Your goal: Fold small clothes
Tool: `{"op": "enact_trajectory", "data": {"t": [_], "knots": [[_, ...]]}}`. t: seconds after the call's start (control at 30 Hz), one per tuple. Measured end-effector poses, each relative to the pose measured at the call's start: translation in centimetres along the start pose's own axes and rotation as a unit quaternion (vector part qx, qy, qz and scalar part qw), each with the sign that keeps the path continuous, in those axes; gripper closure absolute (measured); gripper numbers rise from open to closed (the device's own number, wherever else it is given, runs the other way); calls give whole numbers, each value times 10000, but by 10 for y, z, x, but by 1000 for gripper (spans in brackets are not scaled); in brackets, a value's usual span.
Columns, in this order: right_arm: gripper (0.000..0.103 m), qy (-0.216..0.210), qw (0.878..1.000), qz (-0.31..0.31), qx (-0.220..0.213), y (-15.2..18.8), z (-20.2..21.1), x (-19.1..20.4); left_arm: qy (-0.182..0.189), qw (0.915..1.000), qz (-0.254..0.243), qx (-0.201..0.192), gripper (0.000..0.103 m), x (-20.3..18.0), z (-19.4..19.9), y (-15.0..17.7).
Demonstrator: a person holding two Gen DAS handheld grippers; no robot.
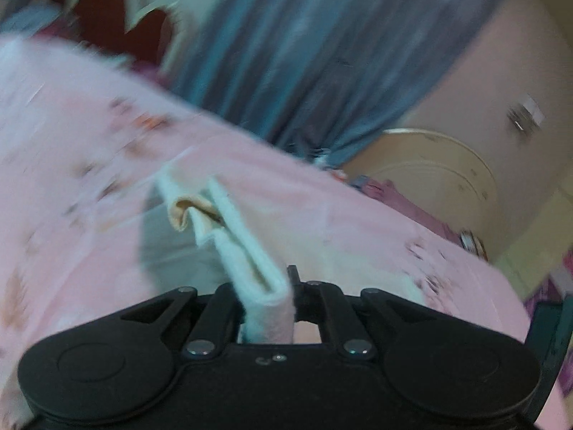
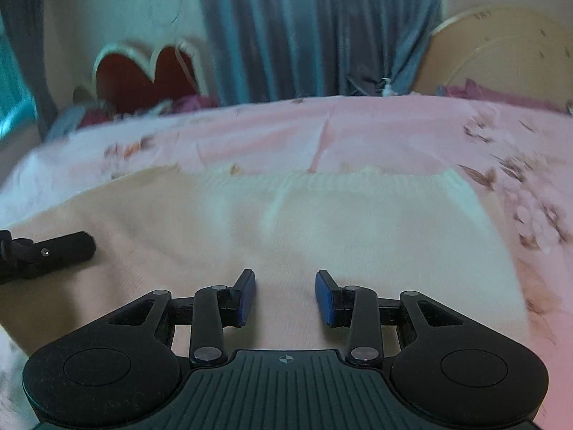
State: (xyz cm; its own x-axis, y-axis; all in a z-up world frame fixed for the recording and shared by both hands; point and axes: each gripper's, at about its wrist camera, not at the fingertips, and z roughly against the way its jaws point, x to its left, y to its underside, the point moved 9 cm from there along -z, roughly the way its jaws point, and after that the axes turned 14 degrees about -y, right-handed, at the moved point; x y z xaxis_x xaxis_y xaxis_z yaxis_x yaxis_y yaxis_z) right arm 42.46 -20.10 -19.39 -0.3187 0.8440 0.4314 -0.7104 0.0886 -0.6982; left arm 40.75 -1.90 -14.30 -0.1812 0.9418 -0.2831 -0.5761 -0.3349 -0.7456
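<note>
Open bedsheet [image 2: 394,132] beyond cream garment [image 2: 322,236]

We see our right tongs [image 2: 285,295] open above the cream garment [image 2: 322,222], which lies flat on the pink bedsheet [image 2: 394,125].

A pink flowered bedsheet [image 2: 358,132] covers the bed. Beyond its far edge hang grey-blue curtains [image 2: 304,36], beside a red heart-shaped headboard [image 2: 143,75].
</note>
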Motion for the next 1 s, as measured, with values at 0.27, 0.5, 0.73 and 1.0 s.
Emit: {"op": "enact_trajectory", "data": {"t": [0.27, 0.5, 0.73, 1.0], "knots": [[67, 92, 9966, -718, -402, -10, 76, -68, 764, 9849, -1543, 172, 97, -120, 1, 42], [67, 223, 9904, -1240, -575, -2, 121, -114, 883, 9554, -2747, 628, 93, -161, -9, 125], [66, -632, 9824, -1707, -411, 3, 118, -96, 1131, 9402, -3153, 615, 70, -158, 14, 144], [27, -626, 9826, -1721, -308, 5, 110, -95, 1134, 9513, -2762, 767, 67, -120, 31, 127]]}}
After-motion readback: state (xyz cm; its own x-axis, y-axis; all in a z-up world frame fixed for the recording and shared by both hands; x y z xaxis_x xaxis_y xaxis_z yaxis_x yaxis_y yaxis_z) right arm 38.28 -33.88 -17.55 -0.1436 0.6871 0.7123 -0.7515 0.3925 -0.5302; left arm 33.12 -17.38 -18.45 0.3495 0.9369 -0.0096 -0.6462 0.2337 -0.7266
